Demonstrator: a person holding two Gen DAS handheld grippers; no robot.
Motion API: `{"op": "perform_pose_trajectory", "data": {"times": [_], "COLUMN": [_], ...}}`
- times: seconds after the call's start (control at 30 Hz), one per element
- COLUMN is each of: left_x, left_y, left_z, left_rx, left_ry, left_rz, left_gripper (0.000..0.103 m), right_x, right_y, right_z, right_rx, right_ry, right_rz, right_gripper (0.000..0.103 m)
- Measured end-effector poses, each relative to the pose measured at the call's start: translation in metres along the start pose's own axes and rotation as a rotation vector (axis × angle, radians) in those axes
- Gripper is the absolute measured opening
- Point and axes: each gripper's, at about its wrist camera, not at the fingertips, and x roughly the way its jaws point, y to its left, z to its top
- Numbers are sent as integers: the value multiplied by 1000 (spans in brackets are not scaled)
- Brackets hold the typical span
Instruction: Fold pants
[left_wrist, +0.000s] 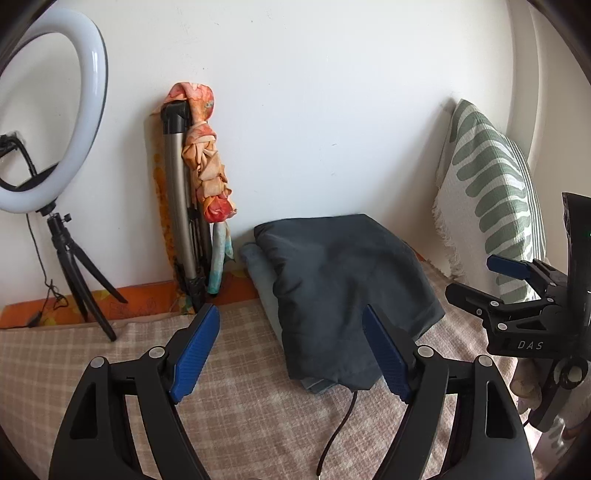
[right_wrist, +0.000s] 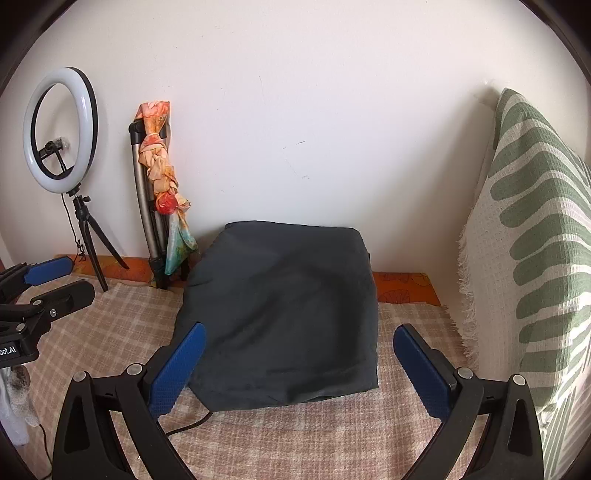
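Observation:
The dark grey pants lie folded into a compact rectangle on the checked beige blanket, their far edge against the wall. A lighter blue-grey garment peeks out under their left side. My left gripper hovers open in front of the pants' near left corner, with nothing between its blue pads. Wide open, my right gripper is held just short of the pants' near edge and grips nothing. Each gripper also shows at the side of the other view: the right gripper, the left gripper.
A lit ring light on a small tripod stands at the left. A folded stand wrapped in floral cloth leans on the wall. A green-patterned cushion stands at the right. A dark cable runs out from under the pants.

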Motion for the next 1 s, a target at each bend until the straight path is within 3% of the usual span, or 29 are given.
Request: {"op": "perform_pose_trajectory", "data": {"times": [0.5, 1.0], "left_x": [-102, -141], "left_y": [-1, 9], "left_z": [-49, -106], "left_rx": [30, 8], "left_ry": [-66, -71], "left_rz": [-15, -2], "left_gripper": [81, 83], "right_x": [-89, -119], "right_y": [63, 91], "right_z": [-49, -96], "right_rx": [8, 41], "right_ry": [-55, -73], "right_rz": [-21, -45], "right_gripper": [103, 103]}}
